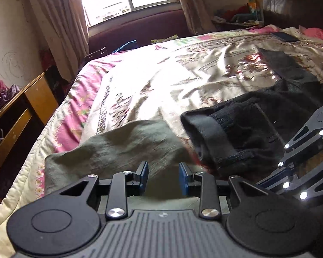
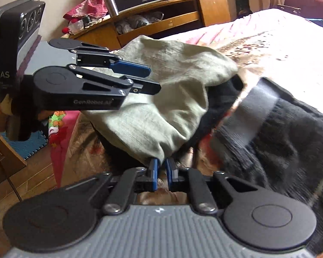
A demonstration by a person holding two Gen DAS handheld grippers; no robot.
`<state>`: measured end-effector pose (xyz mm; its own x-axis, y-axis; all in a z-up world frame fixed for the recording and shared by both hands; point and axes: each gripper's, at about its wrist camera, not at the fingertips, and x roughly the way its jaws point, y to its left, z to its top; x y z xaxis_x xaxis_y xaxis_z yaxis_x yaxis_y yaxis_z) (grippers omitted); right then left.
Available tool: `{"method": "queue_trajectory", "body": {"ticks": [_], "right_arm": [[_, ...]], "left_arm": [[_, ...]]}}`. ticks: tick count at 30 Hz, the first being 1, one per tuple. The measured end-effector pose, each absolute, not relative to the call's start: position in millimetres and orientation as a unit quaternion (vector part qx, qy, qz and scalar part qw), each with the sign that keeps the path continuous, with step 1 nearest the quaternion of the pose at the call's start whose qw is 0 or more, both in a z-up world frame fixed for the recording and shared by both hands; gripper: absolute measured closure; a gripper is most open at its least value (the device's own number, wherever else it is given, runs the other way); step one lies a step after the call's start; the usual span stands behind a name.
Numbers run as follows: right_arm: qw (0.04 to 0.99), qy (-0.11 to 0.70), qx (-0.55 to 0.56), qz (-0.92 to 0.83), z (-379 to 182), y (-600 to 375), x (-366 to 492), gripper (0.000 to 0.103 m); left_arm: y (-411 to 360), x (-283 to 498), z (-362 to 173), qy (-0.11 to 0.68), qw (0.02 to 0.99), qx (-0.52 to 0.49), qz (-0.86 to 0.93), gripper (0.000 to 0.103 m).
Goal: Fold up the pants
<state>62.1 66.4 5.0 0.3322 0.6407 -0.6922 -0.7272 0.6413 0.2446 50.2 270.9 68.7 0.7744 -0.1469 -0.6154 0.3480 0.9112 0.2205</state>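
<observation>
While folding is only beginning, olive pants (image 2: 172, 90) are lifting off the bed (image 1: 140, 75).
Right gripper (image 2: 162, 167) is pinching their hem; left gripper (image 1: 163, 178) is gaping, empty.

Both grippers are rocking the same look: left gripper (image 1: 163, 177) and right gripper (image 2: 162, 173) showing black linkage arms, blue fingertip pads, silver screws, ribbed grey bodies, "GenRobot.AI" lettering.
</observation>
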Motion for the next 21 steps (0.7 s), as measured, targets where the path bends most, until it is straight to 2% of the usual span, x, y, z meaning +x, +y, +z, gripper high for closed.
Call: {"method": "queue_trajectory", "body": {"ticks": [3, 7, 11, 13, 21], "right_arm": [[0.844, 0.392, -0.051, 0.361, 19, 25, 61, 0.091], [0.876, 0.374, -0.069, 0.296, 31, -15, 67, 0.09], [0.873, 0.364, -0.116, 0.303, 33, -37, 61, 0.077], [0.864, 0.352, -0.163, 0.32, 26, -33, 48, 0.065], [0.82, 0.279, -0.317, 0.386, -23, 26, 19, 0.058]], "left_arm": [[231, 55, 64, 0.301, 0.923, 0.17, -0.169, 0.053], [203, 79, 33, 0.366, 0.905, 0.132, -0.172, 0.05], [207, 83, 19, 0.402, 0.899, 0.106, -0.14, 0.039], [210, 80, 20, 0.403, 0.9, 0.106, -0.131, 0.036], [202, 87, 12, 0.442, 0.881, 0.098, -0.14, 0.028]]}}
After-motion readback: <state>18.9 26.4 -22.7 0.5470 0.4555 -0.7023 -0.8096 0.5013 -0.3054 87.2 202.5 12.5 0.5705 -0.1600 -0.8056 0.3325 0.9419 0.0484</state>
